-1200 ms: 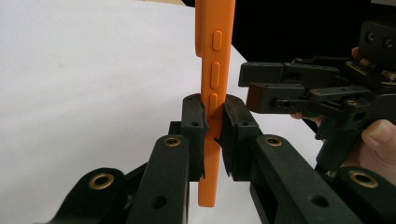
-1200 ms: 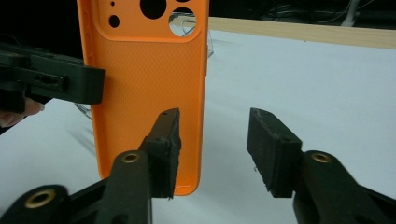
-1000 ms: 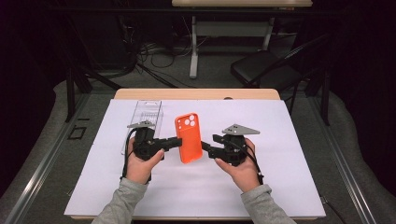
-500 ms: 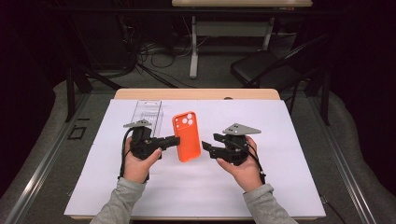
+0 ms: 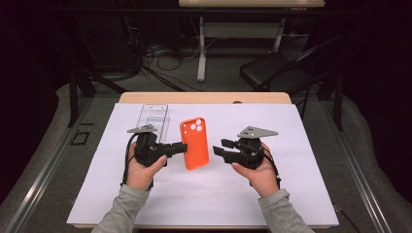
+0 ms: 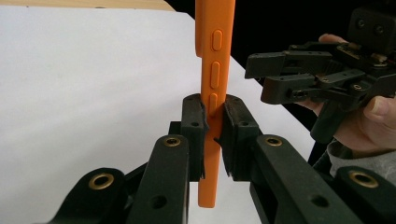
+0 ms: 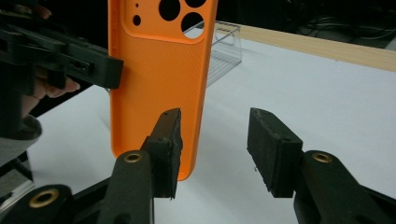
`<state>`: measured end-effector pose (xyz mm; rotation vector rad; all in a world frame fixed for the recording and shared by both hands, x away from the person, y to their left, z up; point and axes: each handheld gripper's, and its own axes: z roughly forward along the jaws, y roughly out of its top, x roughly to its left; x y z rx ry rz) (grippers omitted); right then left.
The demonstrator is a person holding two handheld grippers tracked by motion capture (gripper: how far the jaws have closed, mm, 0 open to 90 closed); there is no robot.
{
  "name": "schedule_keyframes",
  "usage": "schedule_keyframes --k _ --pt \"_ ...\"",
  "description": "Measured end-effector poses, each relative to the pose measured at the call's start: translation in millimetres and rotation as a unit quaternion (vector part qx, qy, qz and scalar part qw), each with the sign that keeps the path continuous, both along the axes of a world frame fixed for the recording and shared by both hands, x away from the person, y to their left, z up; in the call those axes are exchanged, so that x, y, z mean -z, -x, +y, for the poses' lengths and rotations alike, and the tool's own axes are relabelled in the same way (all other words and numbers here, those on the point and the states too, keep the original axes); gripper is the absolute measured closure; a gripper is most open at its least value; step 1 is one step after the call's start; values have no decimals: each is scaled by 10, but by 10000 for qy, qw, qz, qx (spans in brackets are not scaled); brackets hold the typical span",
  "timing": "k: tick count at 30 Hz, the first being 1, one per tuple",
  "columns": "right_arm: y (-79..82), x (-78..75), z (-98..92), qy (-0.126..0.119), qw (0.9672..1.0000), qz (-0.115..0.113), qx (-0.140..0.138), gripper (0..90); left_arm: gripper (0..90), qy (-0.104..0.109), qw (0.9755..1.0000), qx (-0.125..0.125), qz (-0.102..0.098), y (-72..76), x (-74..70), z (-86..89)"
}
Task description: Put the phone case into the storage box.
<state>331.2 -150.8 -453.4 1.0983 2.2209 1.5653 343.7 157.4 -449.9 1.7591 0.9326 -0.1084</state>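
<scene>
Meanwhile, the left tool (image 5: pixel 180 148) clamps the orange phone case (image 5: pixel 195 143) by its long edge, both pads pressed on it as a second ago, and holds it upright above the white sheet (image 5: pixel 301 145) on the tabletop (image 5: pixel 204 97). The case sits about where it did a second ago, perhaps slightly left. The right tool (image 5: pixel 217 147) has drawn a little away from the case's right edge and now stands apart from it; its jaws have just been closing, yet a gap remains and nothing lies between them. Behind the case, the clear plastic box (image 5: pixel 153 116) lies unmoved on the sheet.
</scene>
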Motion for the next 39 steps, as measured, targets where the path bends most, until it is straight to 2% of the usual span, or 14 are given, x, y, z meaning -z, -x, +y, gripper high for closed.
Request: schedule_keyframes --k 7,10,14,18,22,29,39 --pt "-15 -24 -56 -190 9997 31 -130 497 806 45 9999 99 -2 21 -5 -10" --pt "-18 -43 -85 -199 9997 -112 -124 443 806 39 9999 139 -11 33 -9 -15" --pt "-18 -65 -120 -191 9995 -197 -153 410 806 58 9998 208 -37 49 -10 -17" --pt "-22 -89 -163 -312 9991 -203 -194 386 807 46 9997 253 -46 65 -9 -33" --pt "-15 -111 -192 -368 9987 -225 -259 390 806 34 9996 292 -38 76 -6 -49" --pt "-7 -125 -213 -325 9987 -269 -293 428 806 9 9993 371 -30 88 14 -82" --pt "-7 -119 -230 -340 9982 -117 -475 475 807 -16 9987 499 -22 119 41 -155"
